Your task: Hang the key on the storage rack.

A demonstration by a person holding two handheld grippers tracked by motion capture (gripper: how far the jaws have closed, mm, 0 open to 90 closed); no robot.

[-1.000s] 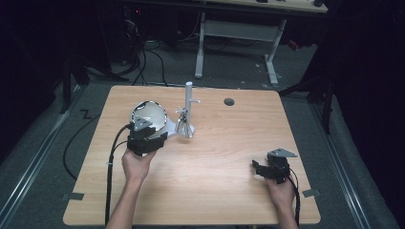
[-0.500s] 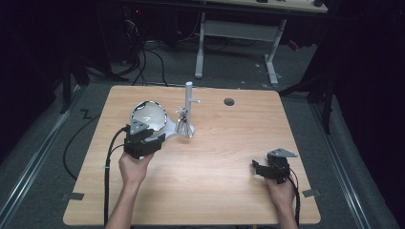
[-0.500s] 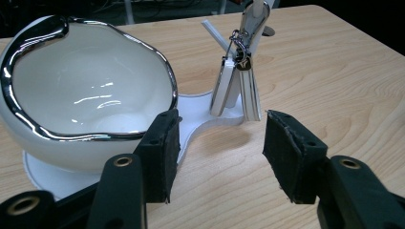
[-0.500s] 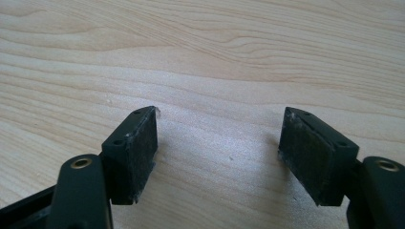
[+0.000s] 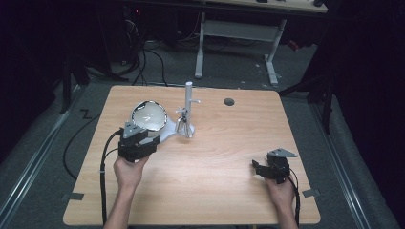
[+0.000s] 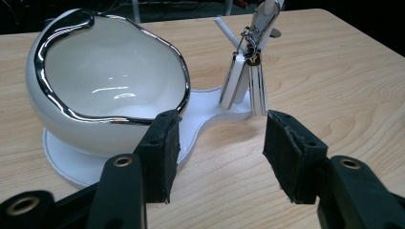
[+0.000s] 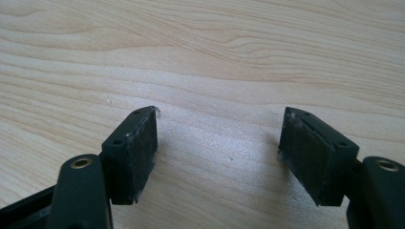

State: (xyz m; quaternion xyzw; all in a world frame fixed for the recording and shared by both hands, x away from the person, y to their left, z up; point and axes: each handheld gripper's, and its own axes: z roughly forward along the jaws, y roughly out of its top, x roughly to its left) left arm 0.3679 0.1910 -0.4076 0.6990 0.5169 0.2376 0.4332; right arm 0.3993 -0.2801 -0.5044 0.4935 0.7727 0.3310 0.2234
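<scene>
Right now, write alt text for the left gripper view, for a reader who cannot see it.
The left hand-held gripper has its two black jaws open just short of a white bowl with a wavy chrome rim. The bowl sits on a white base on the wooden table. Beyond the jaws, keys hang from a white post on the same base.

No writing, label, brand mark or number can be read anywhere in these views. The white bowl with its silver rim at the upper left of the left gripper view is plain, and so is the white stand at the top centre. The wooden counter carries only its grain.
</scene>
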